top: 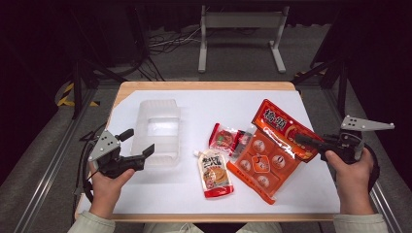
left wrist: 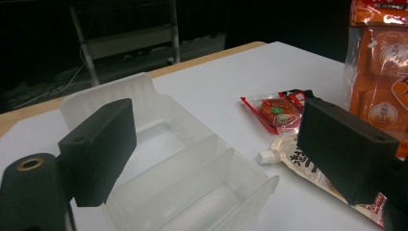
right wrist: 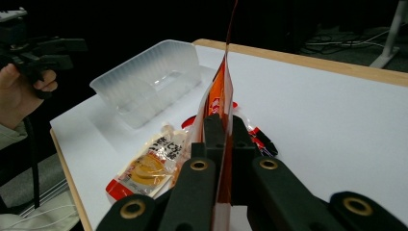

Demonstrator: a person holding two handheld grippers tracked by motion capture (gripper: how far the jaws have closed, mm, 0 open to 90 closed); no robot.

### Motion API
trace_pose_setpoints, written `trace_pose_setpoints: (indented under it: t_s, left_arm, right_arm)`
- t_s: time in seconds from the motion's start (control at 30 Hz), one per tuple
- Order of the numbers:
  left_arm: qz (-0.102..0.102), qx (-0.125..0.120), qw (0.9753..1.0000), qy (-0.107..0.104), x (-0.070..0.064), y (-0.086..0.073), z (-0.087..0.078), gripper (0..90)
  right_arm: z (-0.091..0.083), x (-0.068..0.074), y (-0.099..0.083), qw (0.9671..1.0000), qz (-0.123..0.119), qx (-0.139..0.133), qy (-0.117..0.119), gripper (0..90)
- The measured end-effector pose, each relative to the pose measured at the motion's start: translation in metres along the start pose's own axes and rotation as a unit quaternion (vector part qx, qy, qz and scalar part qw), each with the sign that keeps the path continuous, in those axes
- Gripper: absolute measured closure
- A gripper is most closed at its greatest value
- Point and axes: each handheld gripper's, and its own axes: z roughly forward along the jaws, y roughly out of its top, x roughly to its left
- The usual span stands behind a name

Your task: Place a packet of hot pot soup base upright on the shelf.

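Note:
My right gripper [top: 302, 140] is shut on the edge of a large orange snack bag [top: 273, 147], which hangs tilted just above the table at the right; in the right gripper view the bag [right wrist: 223, 91] stands edge-on between the jaws of that gripper [right wrist: 225, 126]. My left gripper [top: 138, 141] is open, its jaws spread over the near end of a clear plastic bin [top: 156, 131]. In the left gripper view the bin [left wrist: 183, 163] lies between the wide-apart jaws, empty and split by a divider. A spouted sauce pouch [top: 214, 173] and a small red packet [top: 226, 139] lie at the middle.
A white sheet [top: 209, 104] covers the wooden table. The pouch [left wrist: 308, 166] and red packet [left wrist: 276, 111] lie right of the bin. Dark floor, cables and a metal frame [top: 240, 29] lie beyond the far edge. Rails run along both sides.

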Motion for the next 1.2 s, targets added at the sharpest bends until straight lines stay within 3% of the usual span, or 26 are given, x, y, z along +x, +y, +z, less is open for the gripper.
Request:
trace_pose_setpoints:
  t_s: [0.23,0.37,0.43,0.47,0.57,0.8,0.9,1.07,1.2]
  left_arm:
    - [0.001,0.004,1.0,-0.007,-0.004,0.0,0.002,14.3]
    - [0.009,0.008,0.9999,-0.013,-0.009,0.0,0.005,14.2]
    - [0.029,0.026,0.9991,0.02,-0.012,-0.001,0.01,16.2]
    - [0.028,0.03,0.9989,0.021,-0.012,-0.001,0.011,16.8]
    - [0.021,0.031,0.9992,0.01,-0.012,-0.002,0.014,16.8]
    - [0.041,0.034,0.9985,-0.014,-0.022,-0.002,0.023,17.7]
    - [0.041,0.035,0.9983,-0.023,-0.026,-0.001,0.027,17.6]
    - [0.036,0.047,0.9969,-0.052,-0.032,0.001,0.034,20.6]
    - [0.045,0.044,0.9957,-0.067,-0.039,0.005,0.039,24.1]
  right_arm:
    - [0.003,0.011,0.011,0.9995,-0.007,-0.001,0.031,90.0]
    - [0.005,0.02,0.019,0.9992,-0.021,0.0,0.035,90.0]
    - [0.005,0.025,0.023,0.9991,-0.022,0.002,0.037,90.0]
    - [0.005,0.028,0.025,0.999,-0.025,0.003,0.038,90.0]
    - [0.005,0.031,0.027,0.9987,-0.027,0.003,0.043,90.0]
    - [0.003,0.041,0.038,0.9981,-0.034,0.002,0.05,90.0]
    - [0.003,0.043,0.042,0.9977,-0.036,-0.001,0.058,90.0]
    - [0.004,0.047,0.047,0.9975,-0.041,-0.001,0.058,90.0]
    - [0.006,0.049,0.052,0.997,-0.042,-0.003,0.065,90.0]
